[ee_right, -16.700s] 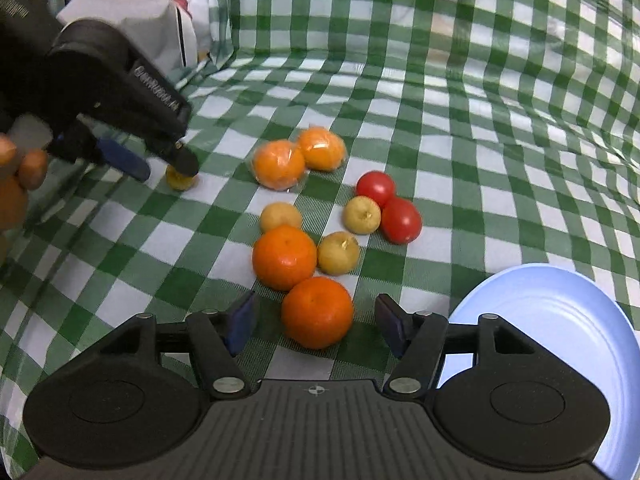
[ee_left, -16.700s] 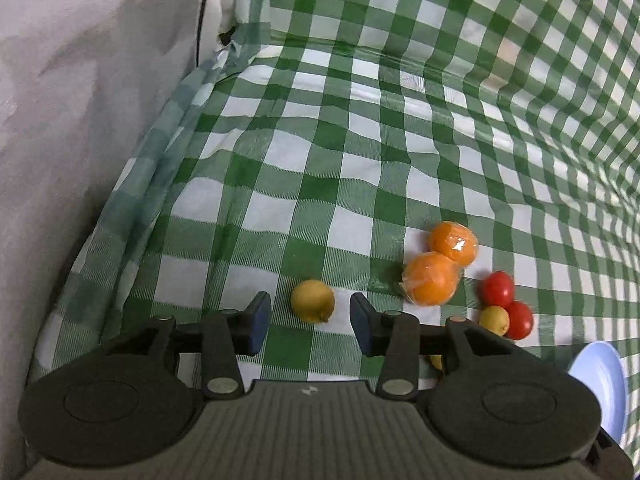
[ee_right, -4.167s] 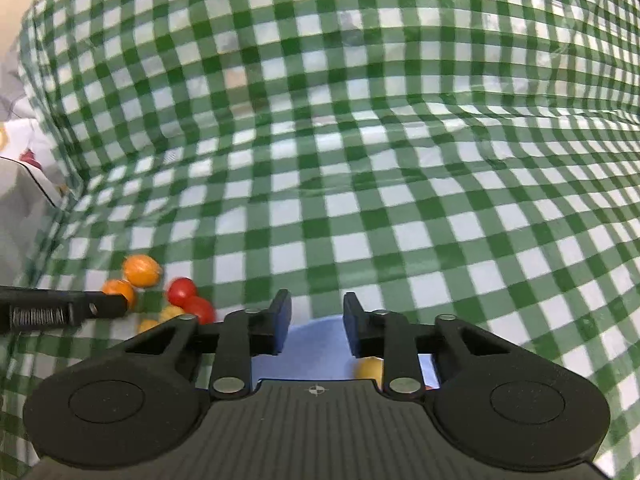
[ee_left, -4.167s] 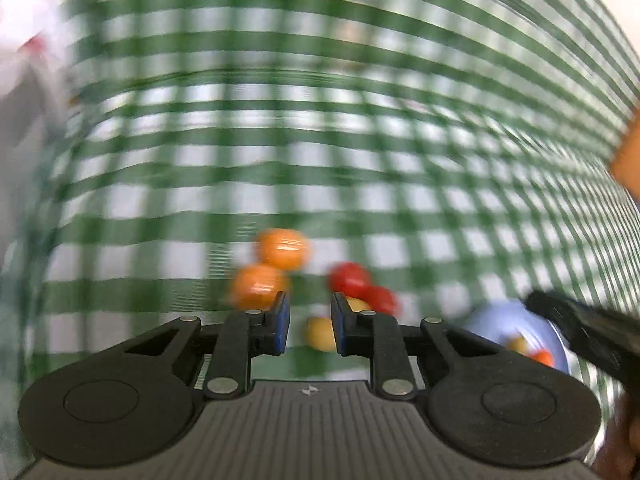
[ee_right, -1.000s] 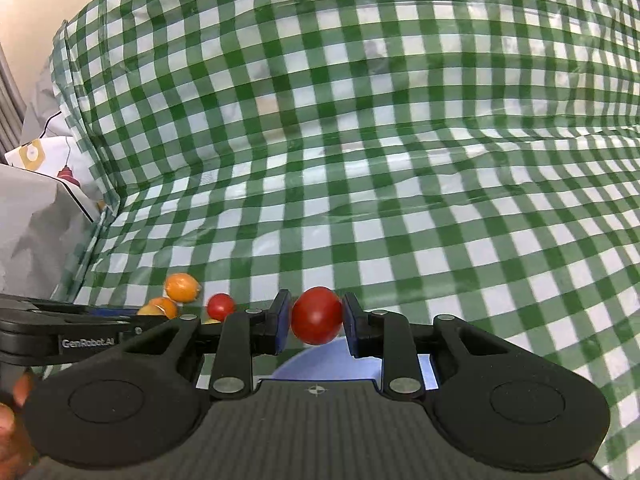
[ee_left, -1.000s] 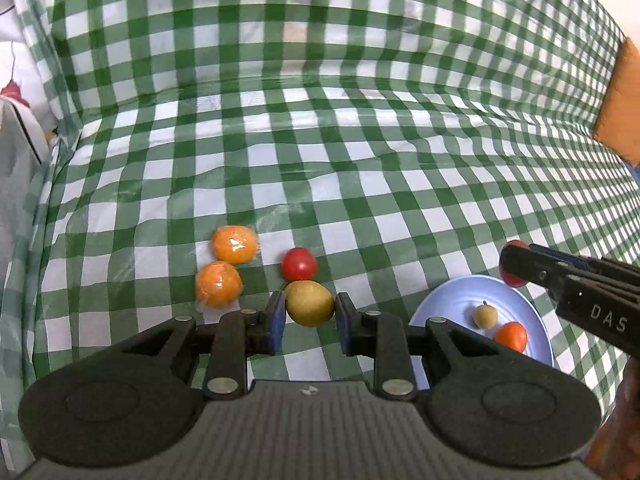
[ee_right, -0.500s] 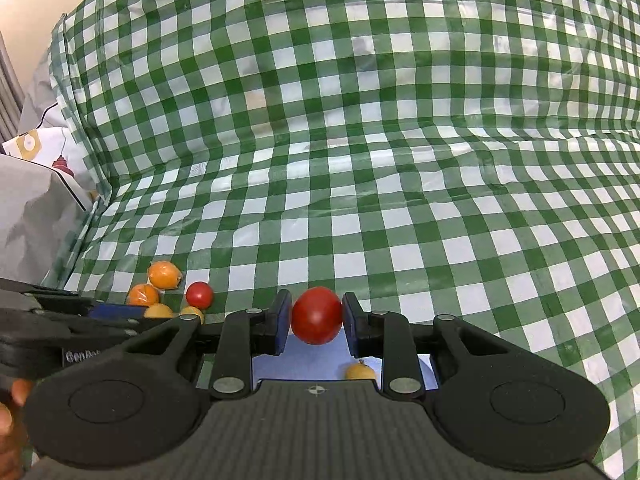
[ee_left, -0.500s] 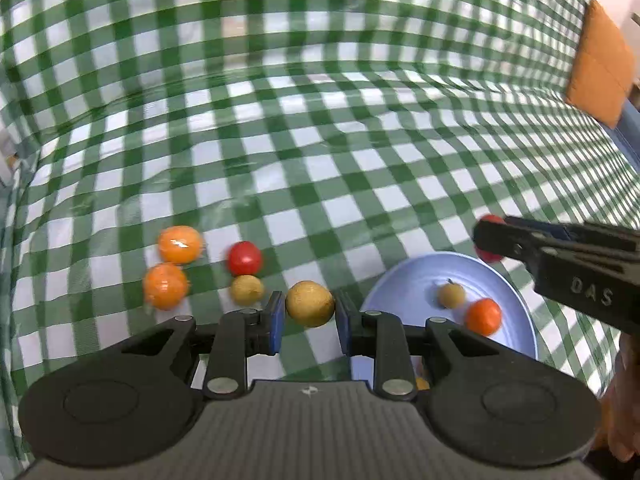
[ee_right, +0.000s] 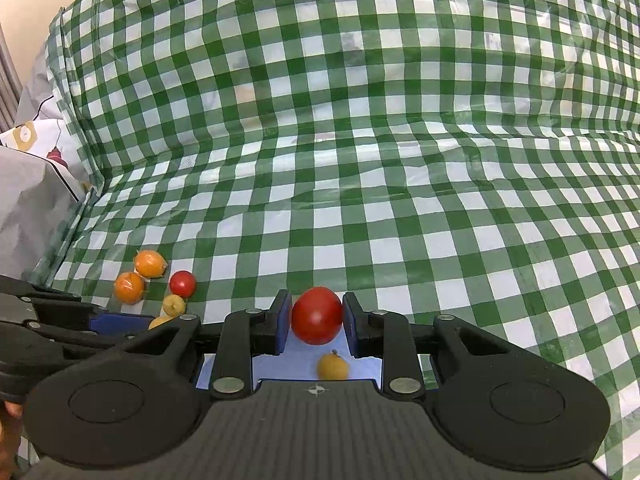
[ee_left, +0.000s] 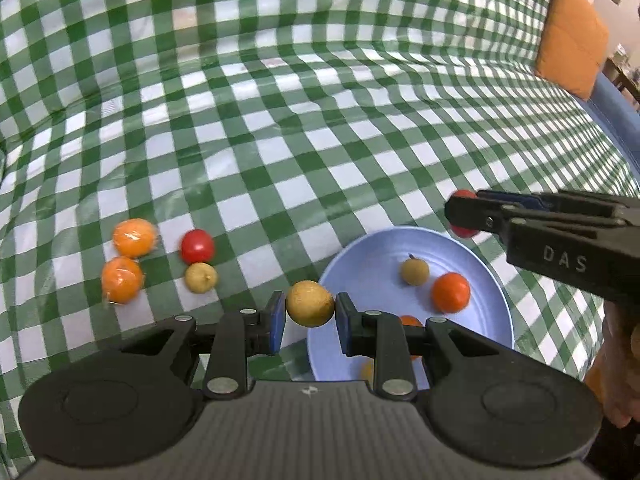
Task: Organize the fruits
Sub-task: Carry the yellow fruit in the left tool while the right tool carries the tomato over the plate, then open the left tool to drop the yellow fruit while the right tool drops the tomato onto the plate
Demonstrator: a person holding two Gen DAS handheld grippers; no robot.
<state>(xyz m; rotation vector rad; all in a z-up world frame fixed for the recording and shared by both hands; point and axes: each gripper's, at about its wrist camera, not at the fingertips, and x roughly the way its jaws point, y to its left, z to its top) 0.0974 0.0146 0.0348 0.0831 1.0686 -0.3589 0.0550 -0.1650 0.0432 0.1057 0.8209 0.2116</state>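
You've got both loads secured right now: your left hand-held gripper point(ee_left: 310, 312) is clamped on the yellow fruit point(ee_left: 310, 303), which sits right over the near-left rim of the blue plate point(ee_left: 360, 248), and your right hand-held gripper point(ee_right: 316, 320) is clenched on the red tomato point(ee_right: 317, 315), hanging above the plate's far side with a small yellow fruit point(ee_right: 333, 366) just below and behind its fingertips. I'd say the step is the drop-off, so get each fruit properly over bare plate before you let go; the left one looks too close to the edge for my taste and could roll off onto the checkered cloth point(ee_left: 280, 120). Go low, open gently, and steer clear of the orange point(ee_left: 450, 292) already sitting ahead-right of your left fingers. Four more fruits wait off to the left after this.
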